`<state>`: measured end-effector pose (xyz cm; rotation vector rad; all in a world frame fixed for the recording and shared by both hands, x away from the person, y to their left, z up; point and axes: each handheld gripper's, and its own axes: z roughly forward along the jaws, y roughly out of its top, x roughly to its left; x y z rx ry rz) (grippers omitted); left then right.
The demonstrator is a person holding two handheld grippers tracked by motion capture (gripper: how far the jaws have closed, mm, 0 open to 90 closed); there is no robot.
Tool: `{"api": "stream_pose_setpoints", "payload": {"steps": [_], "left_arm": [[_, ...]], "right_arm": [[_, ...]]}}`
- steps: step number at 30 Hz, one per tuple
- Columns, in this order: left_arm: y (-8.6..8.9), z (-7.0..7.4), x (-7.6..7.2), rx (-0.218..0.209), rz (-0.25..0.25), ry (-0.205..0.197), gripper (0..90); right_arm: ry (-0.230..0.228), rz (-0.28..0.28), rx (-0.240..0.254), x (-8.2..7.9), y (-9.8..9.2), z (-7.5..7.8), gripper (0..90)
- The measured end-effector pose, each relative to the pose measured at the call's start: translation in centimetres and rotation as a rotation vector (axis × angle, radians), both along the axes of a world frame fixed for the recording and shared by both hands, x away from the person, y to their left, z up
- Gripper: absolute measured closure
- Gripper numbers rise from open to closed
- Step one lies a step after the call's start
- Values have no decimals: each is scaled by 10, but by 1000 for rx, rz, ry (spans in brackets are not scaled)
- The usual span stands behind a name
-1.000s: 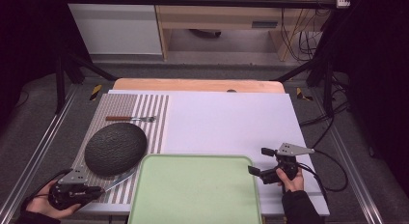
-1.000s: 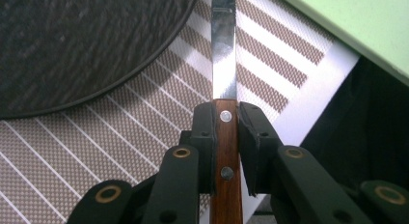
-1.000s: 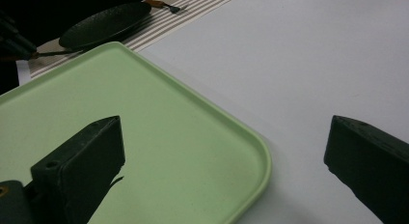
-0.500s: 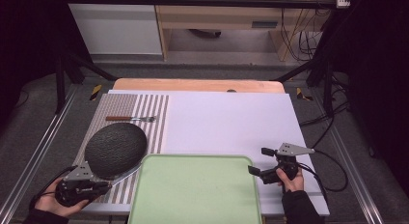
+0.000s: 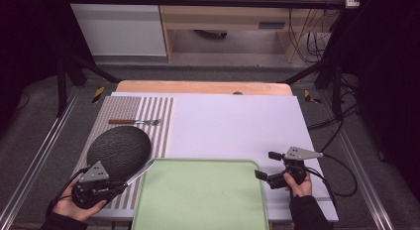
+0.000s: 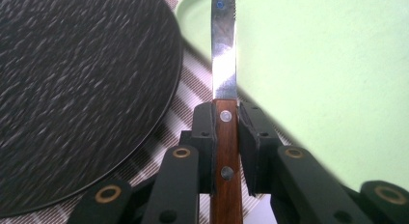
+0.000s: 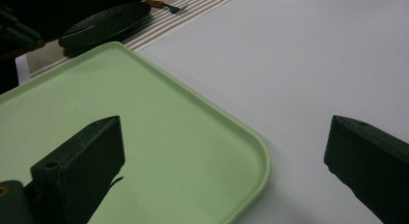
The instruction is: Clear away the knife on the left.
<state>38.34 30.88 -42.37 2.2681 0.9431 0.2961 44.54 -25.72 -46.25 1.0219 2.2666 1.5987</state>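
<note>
My left gripper (image 5: 130, 178) is clamped on a knife (image 6: 224, 113), both pads pressed flat against the sides of its brown wooden handle with two metal rivets showing between them. In the left gripper view the knife's long axis runs straight on from my jaws, the handle low and the steel blade reaching up and away from me, its serrated edge on the right near the tip. In the high view the knife (image 5: 140, 171) lies on a slant, handle toward my left hand (image 5: 74, 206) at the near left of the table, and the blade points up and to the right, its tip over the near left corner of the green tray (image 5: 198, 200). The blade passes just beside the rim of the dark round plate (image 5: 119, 148), which sits on the striped placemat (image 5: 148, 116); I cannot tell whether they touch. A fork (image 5: 134, 122) lies across the far part of that mat, well apart from the knife. My right gripper (image 5: 265, 165) hangs over the white board (image 5: 233, 126) at the tray's right edge, its jaws wide apart with nothing between them.
</note>
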Motion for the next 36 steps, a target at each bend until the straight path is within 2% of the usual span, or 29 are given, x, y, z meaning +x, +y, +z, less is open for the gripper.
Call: {"api": "stream_pose_setpoints", "payload": {"steps": [6, 15, 19, 24, 29, 33, 36], "left_arm": [[-14, 1, -1, -21, 29, -11, 770], [-34, 1, -4, -41, 24, -4, 770], [-41, 0, -6, -40, 42, -8, 770], [-49, 1, -9, -60, 68, -4, 769], [-60, 0, -13, -53, 63, -1, 770], [-71, -2, -17, -61, 41, 8, 770], [-79, -4, -20, -51, 30, 14, 770]], "right_arm": [[-1, 0, 0, 0, 0, 0, 11], [-2, 0, 0, 0, 0, 0, 12], [-2, -1, -1, 0, 0, 0, 12], [-1, 0, -2, 0, 0, 0, 12], [-1, -1, -3, 0, 0, 0, 12], [-3, -1, 0, 0, 0, 0, 12], [-2, 0, -2, 0, 0, 0, 12]]}}
